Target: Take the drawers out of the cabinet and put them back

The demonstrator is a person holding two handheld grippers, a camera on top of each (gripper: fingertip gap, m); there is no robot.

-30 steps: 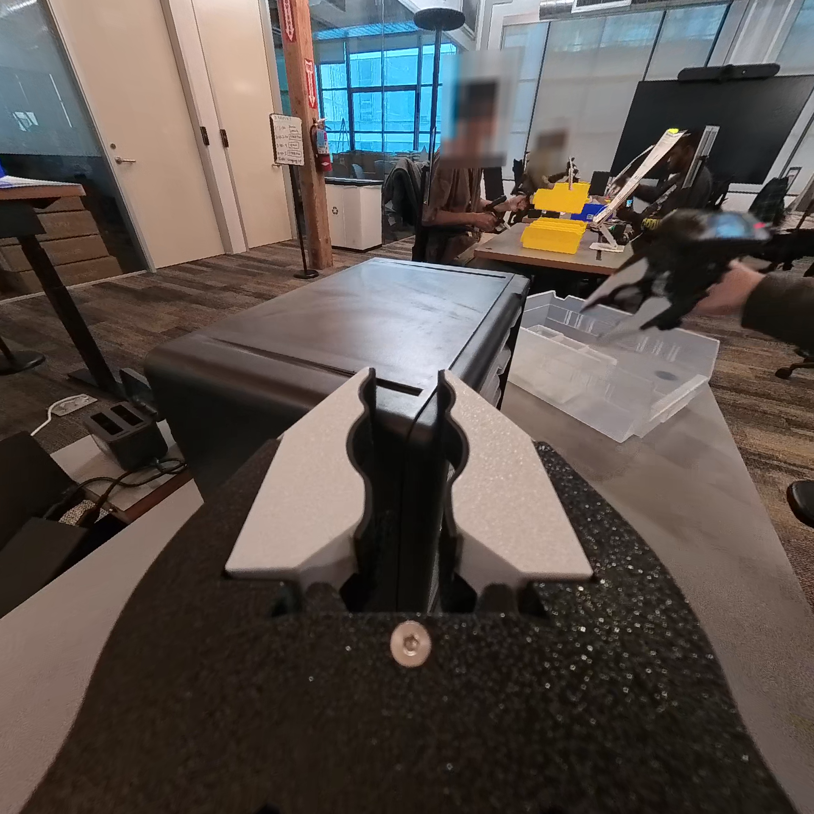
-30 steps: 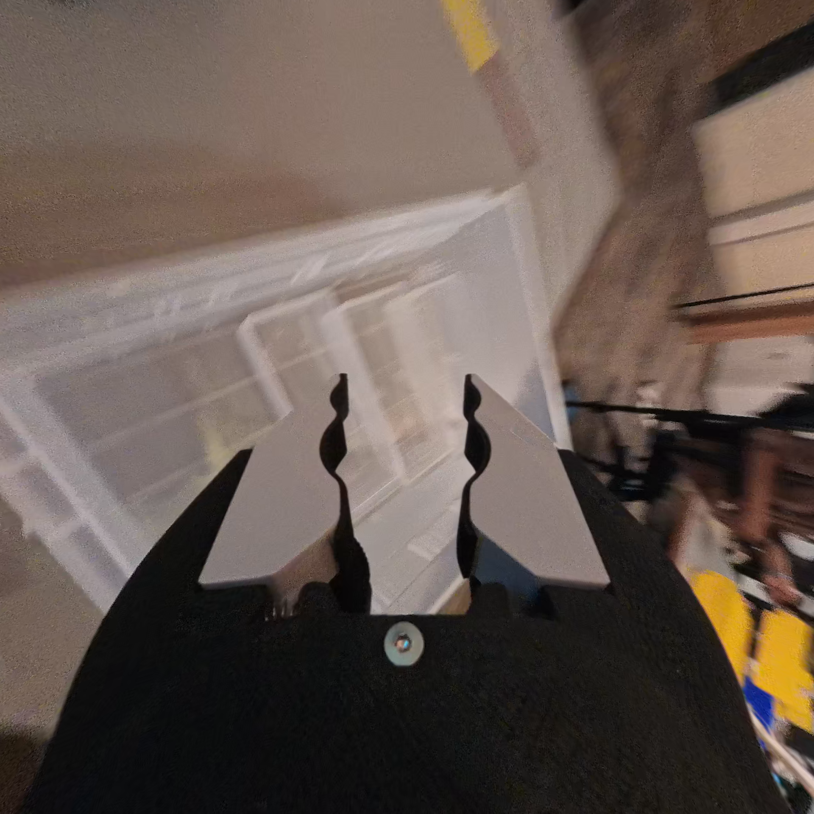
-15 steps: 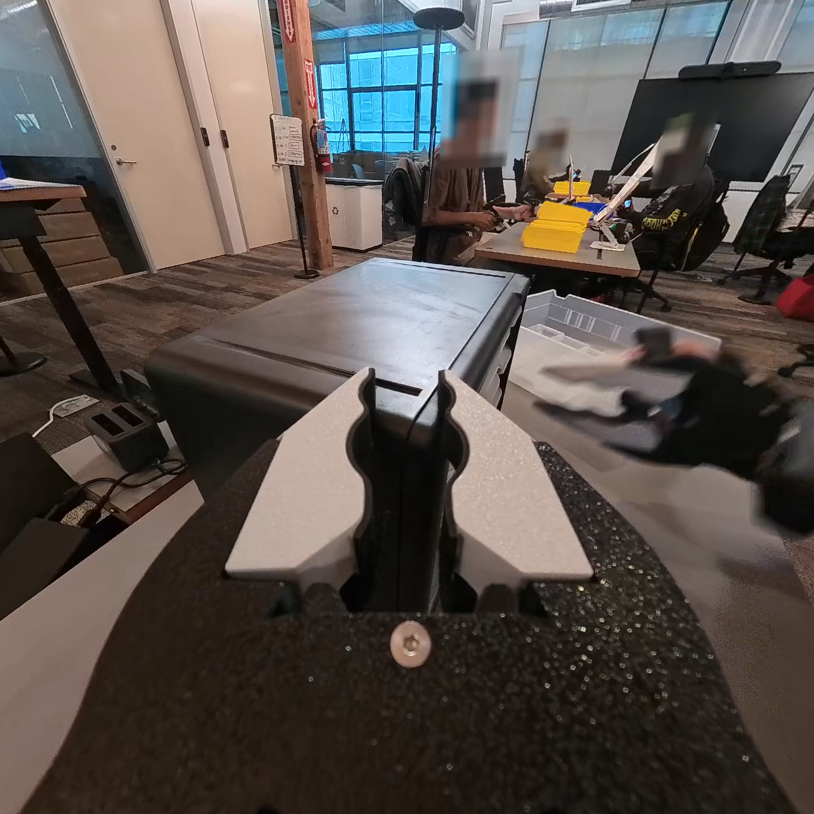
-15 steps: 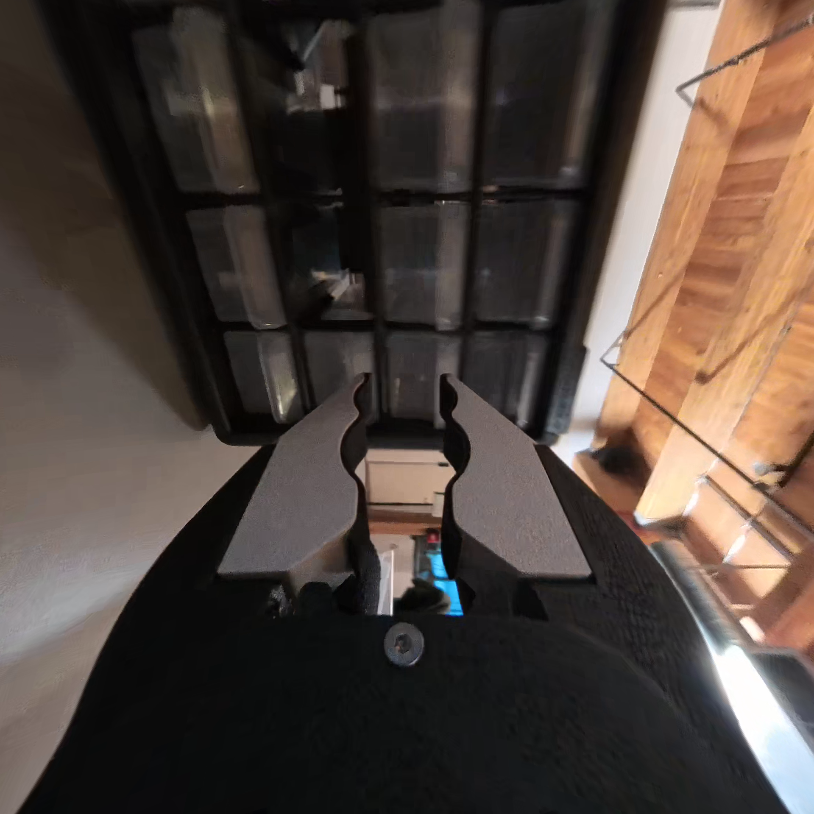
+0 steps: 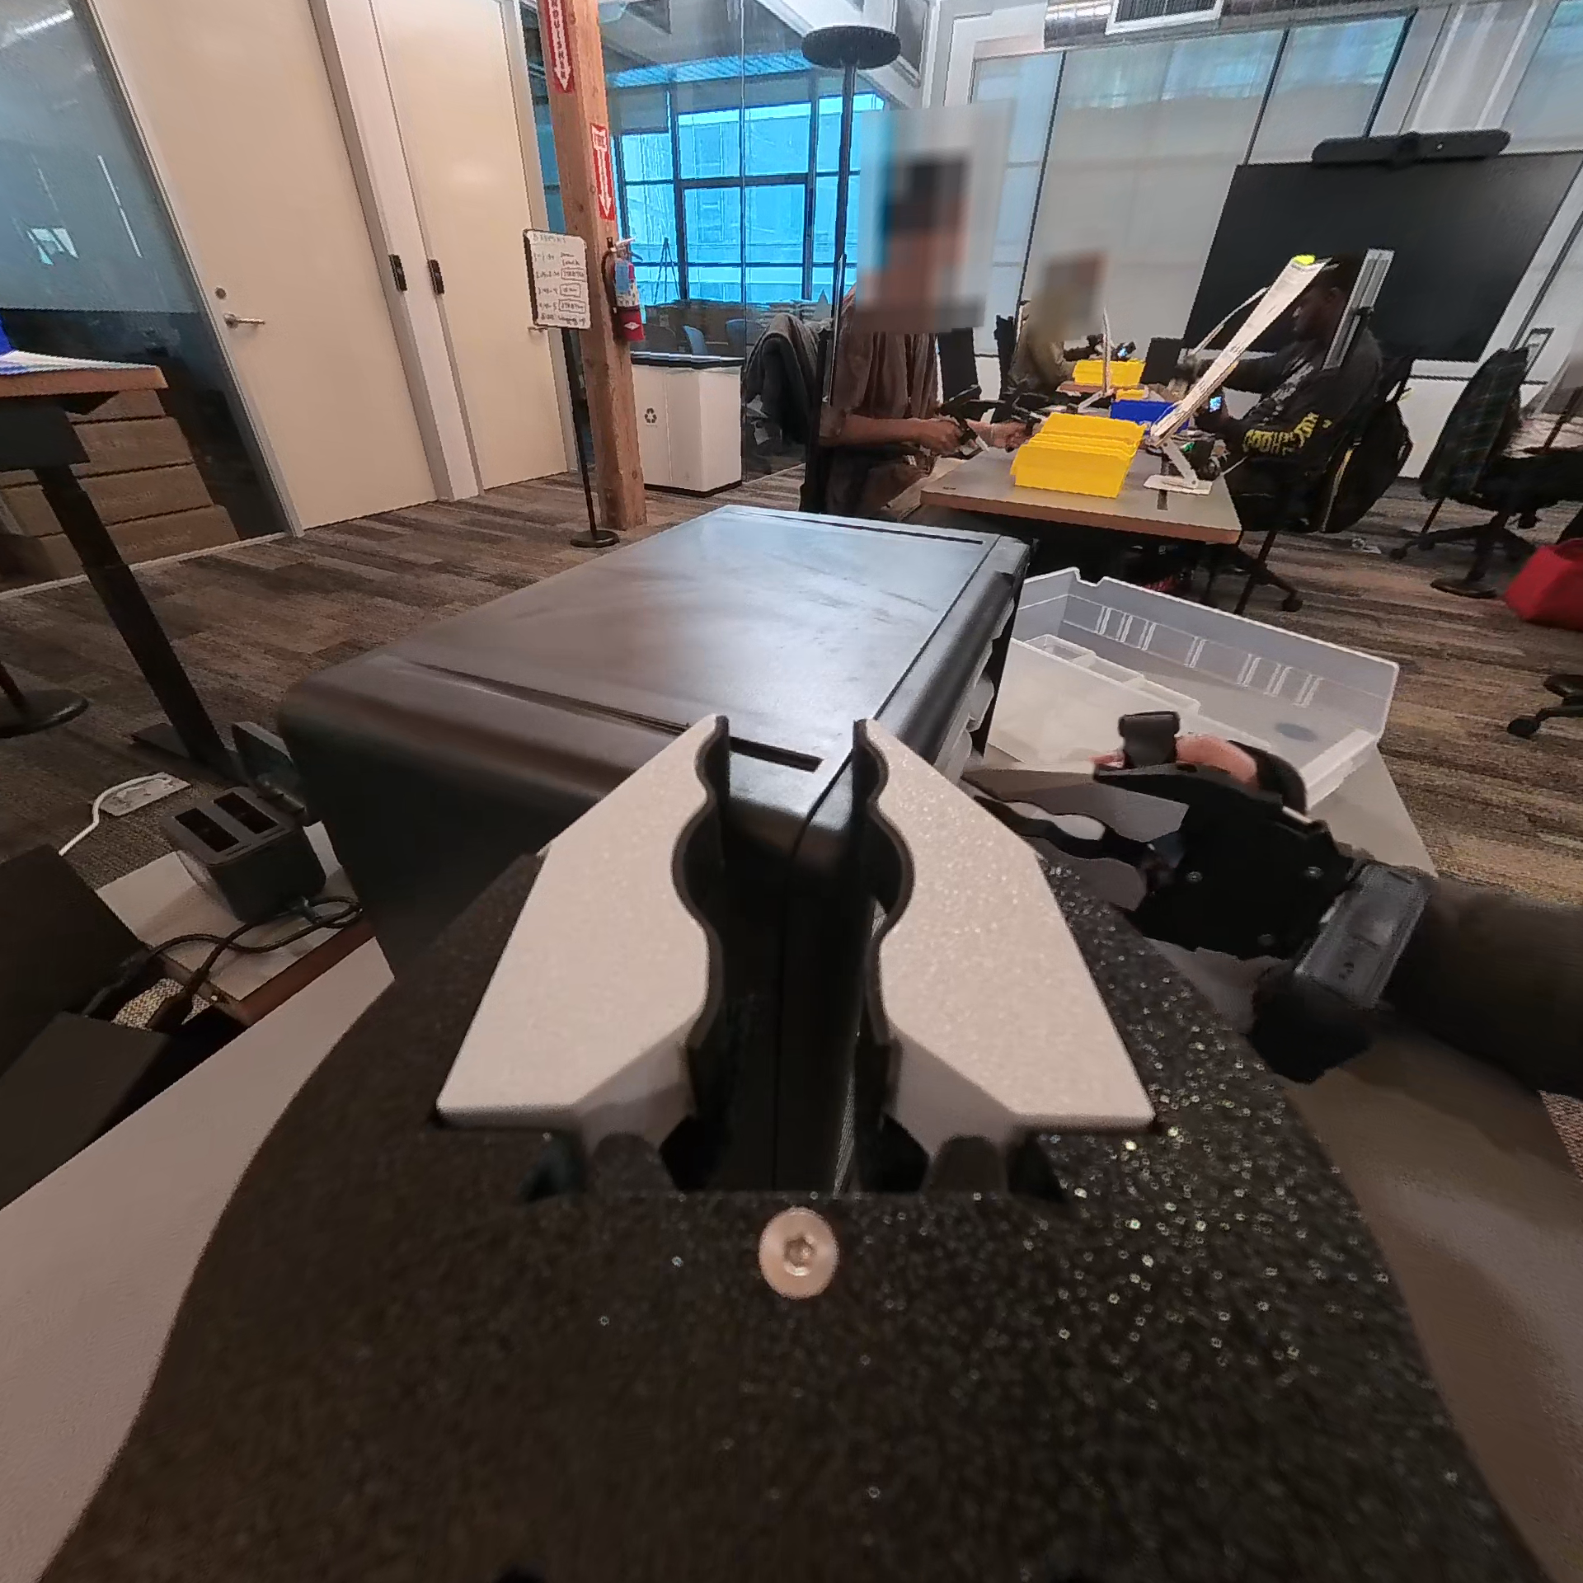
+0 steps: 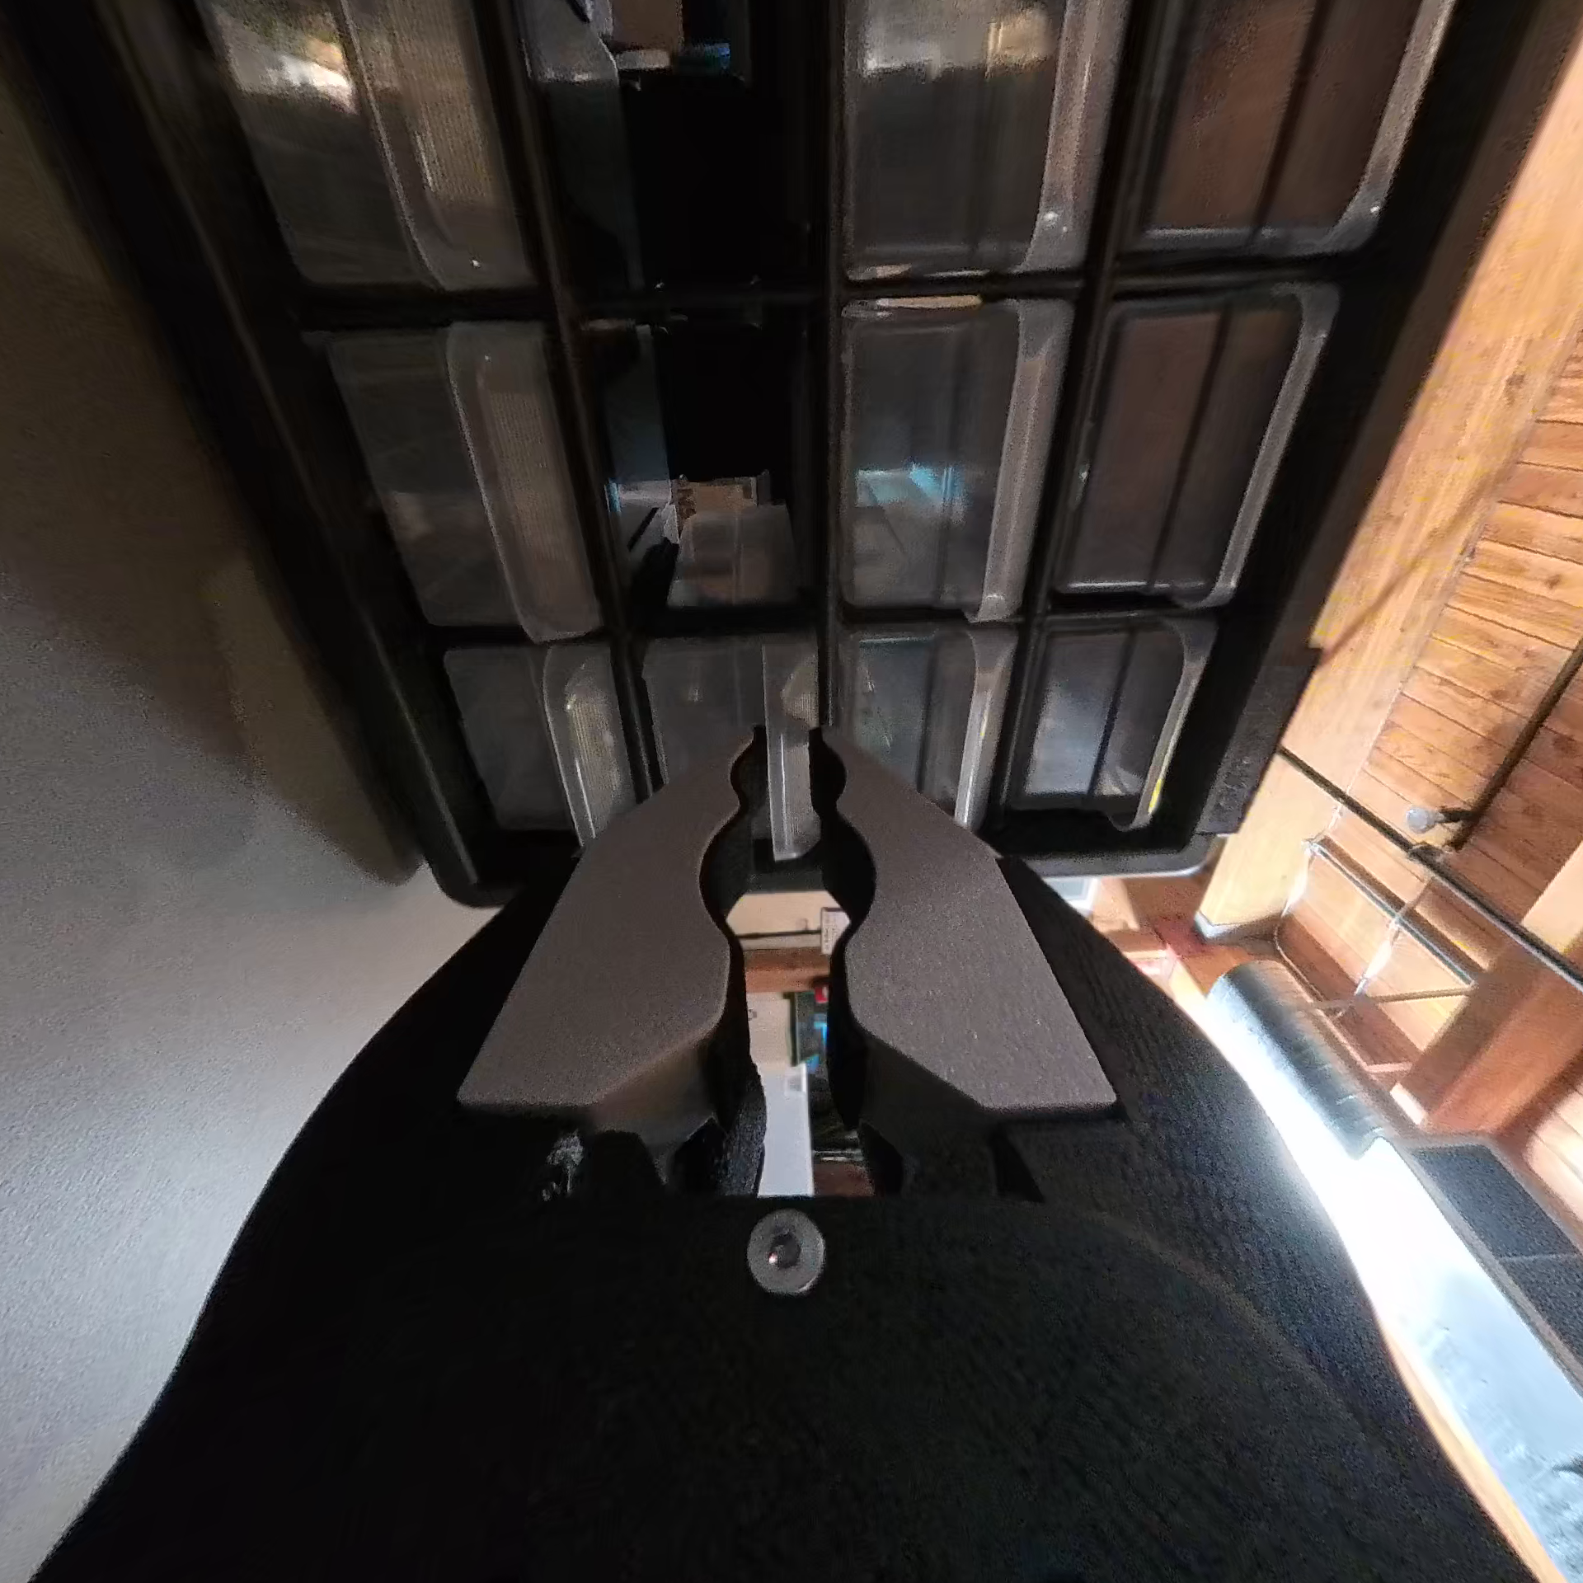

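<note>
My right gripper (image 6: 790, 745) has swung from the clear tray (image 5: 1199, 677) at two o'clock to pinch a drawer's handle (image 6: 788, 797) while my left gripper (image 5: 790, 754) stays clamped on the cabinet (image 5: 685, 651), readying another pull-out.

Black cabinet (image 5: 685, 651) stood upright on grey worktop (image 5: 1336, 1242), front grid holding clear drawers (image 6: 934, 454); two slots in one column (image 6: 694, 411) gaped open, drawerless. Nearest-row drawer's handle lip (image 6: 790, 771) sat between right hand-held gripper (image 6: 788, 738) tips. Clear tray (image 5: 1199, 677) with removed drawers lay just beside cabinet
</note>
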